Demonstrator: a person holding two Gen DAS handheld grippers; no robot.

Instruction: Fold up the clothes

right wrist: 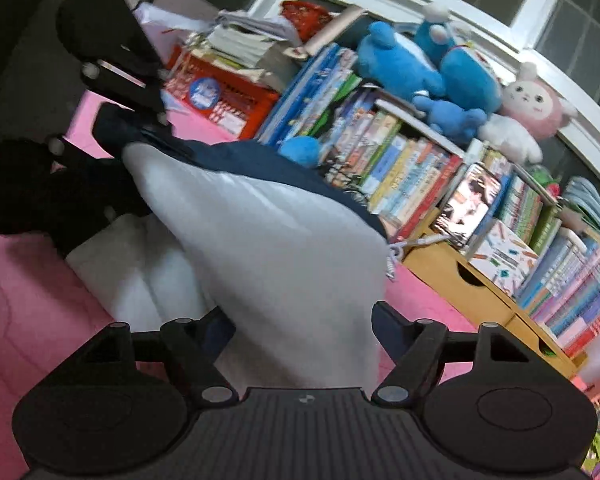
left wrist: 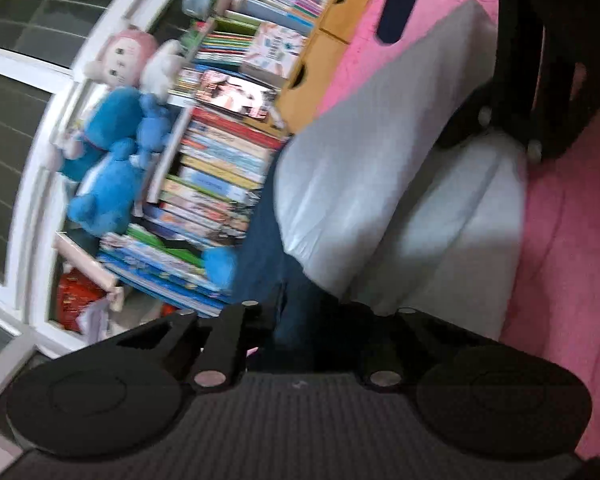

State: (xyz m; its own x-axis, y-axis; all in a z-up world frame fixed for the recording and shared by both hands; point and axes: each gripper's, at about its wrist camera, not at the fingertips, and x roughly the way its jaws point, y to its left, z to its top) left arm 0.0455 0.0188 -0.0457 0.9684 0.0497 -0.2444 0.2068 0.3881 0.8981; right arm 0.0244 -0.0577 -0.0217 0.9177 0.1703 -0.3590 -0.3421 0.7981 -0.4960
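A white and navy garment (left wrist: 380, 184) hangs stretched between my two grippers above the pink bed cover (left wrist: 572, 248). My left gripper (left wrist: 320, 316) is shut on its navy and white edge; the fingertips are hidden by cloth. In the right wrist view the white cloth (right wrist: 268, 240) runs into my right gripper (right wrist: 300, 320), which is shut on it, with the navy part (right wrist: 268, 164) behind. The left gripper shows there at the left (right wrist: 112, 128), and the right gripper shows in the left wrist view at the top right (left wrist: 512, 128). A lower white layer (right wrist: 132, 280) rests on the bed.
Stacks of books (right wrist: 400, 160) and a wooden drawer box (right wrist: 472, 284) line the bed's far side below a window. Blue and pink plush toys (right wrist: 440, 72) sit on the books. A red crate (right wrist: 228, 100) stands at the left end.
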